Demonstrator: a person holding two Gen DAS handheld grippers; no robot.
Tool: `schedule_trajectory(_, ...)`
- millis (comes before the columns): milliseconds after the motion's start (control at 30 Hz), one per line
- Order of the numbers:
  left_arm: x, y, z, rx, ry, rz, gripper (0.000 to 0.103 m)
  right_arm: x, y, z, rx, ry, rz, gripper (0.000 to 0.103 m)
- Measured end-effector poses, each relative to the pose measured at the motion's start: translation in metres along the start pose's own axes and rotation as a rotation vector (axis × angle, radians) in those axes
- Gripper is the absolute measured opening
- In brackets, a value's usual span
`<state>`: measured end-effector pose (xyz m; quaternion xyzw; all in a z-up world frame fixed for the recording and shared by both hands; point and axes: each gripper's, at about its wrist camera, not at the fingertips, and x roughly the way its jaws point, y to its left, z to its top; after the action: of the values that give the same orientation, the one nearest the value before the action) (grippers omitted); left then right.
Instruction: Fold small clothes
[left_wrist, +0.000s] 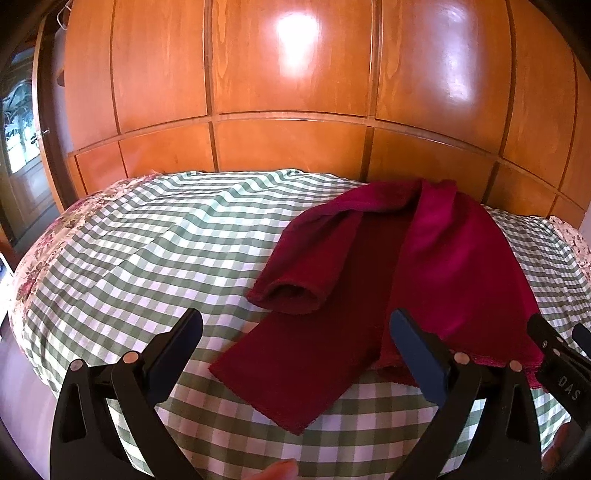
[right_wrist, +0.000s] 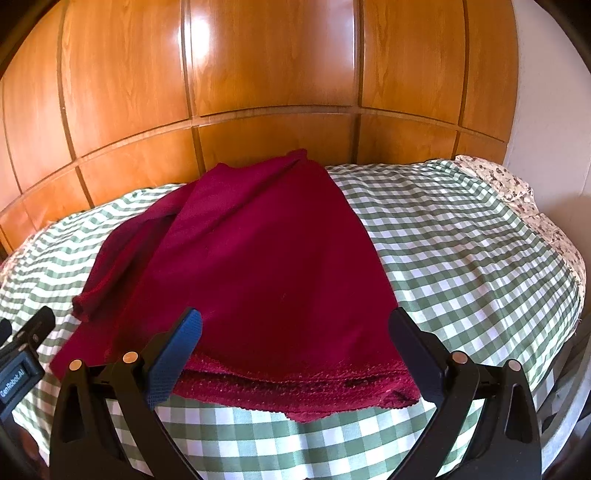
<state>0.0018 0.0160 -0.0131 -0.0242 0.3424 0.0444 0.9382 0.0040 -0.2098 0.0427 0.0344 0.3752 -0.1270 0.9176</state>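
Both hand-held grippers (left_wrist: 295, 336) (right_wrist: 295, 332) gape just before red garment (right_wrist: 258, 258).

Left tongs (left_wrist: 295, 332) spread wide, empty, above a dark red garment (left_wrist: 424, 277) lying on the green checked bed cover (left_wrist: 147, 240); one sleeve (left_wrist: 306, 269) folded across it, wooden wardrobe doors (left_wrist: 288, 92) behind, right tongs (left_wrist: 554, 343) at the garment's right hem

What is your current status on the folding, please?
Left tongs open, right tongs open, both empty. Dark red knit garment lies partly folded on the green-checked bedspread, one sleeve across it. Nothing in the way.
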Motion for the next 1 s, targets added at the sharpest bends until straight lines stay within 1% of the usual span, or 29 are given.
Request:
schedule_trajectory(200, -0.001, 0.003, 0.001, 0.002, -0.007, 0.022, 0.100, -0.001, 0.008, 0.000, -0.023, -0.001, 0.018, 0.100)
schedule_trajectory(1000, 0.002, 0.003, 0.003, -0.008, 0.003, 0.022, 0.100, 0.004, 0.016, -0.003, -0.041, 0.024, 0.034, 0.100)
